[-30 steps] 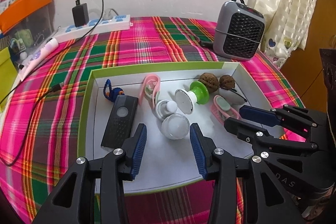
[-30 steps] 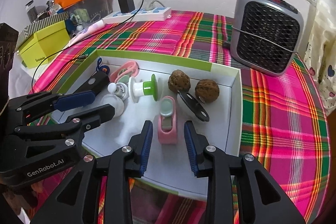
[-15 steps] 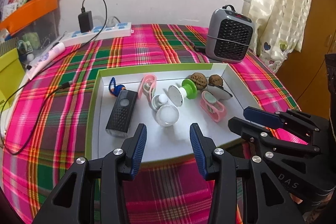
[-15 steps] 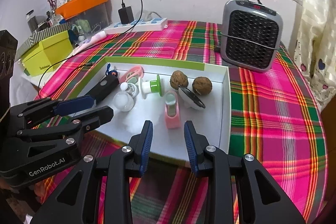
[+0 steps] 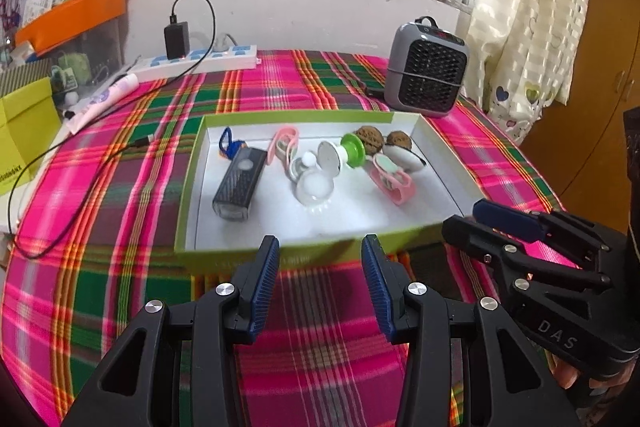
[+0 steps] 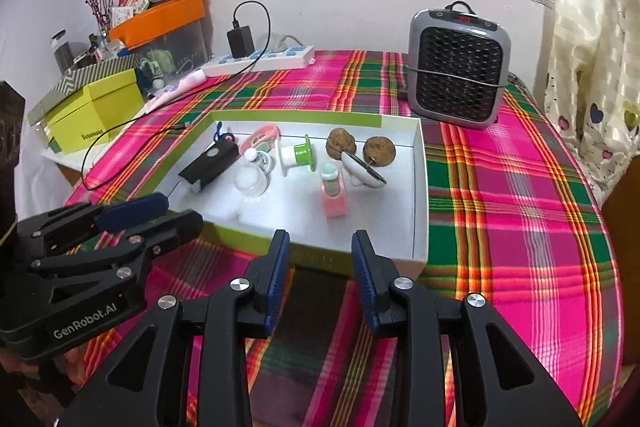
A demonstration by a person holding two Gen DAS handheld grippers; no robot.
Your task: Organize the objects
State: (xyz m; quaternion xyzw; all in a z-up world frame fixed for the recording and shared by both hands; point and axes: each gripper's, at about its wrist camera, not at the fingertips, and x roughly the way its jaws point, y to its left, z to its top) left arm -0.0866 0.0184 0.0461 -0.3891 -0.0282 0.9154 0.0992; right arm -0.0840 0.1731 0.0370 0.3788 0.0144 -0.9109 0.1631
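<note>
Beyond both sets of jaws a plaid cloth [image 5: 120, 187] carries a heater [image 6: 460, 67] and the tray [image 5: 320, 251] just ahead of the tips, holding a black remote [image 5: 240, 183], pink clip [image 6: 333, 193] and two walnuts [image 6: 341, 143], while the left gripper [image 5: 320, 267] stands partly open, empty, and the right gripper [image 6: 320, 259] is opening, empty.

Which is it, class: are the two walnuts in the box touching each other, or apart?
Apart. The right wrist view shows it plainly: white box floor lies between the left walnut and the right walnut, inside the box.
</note>
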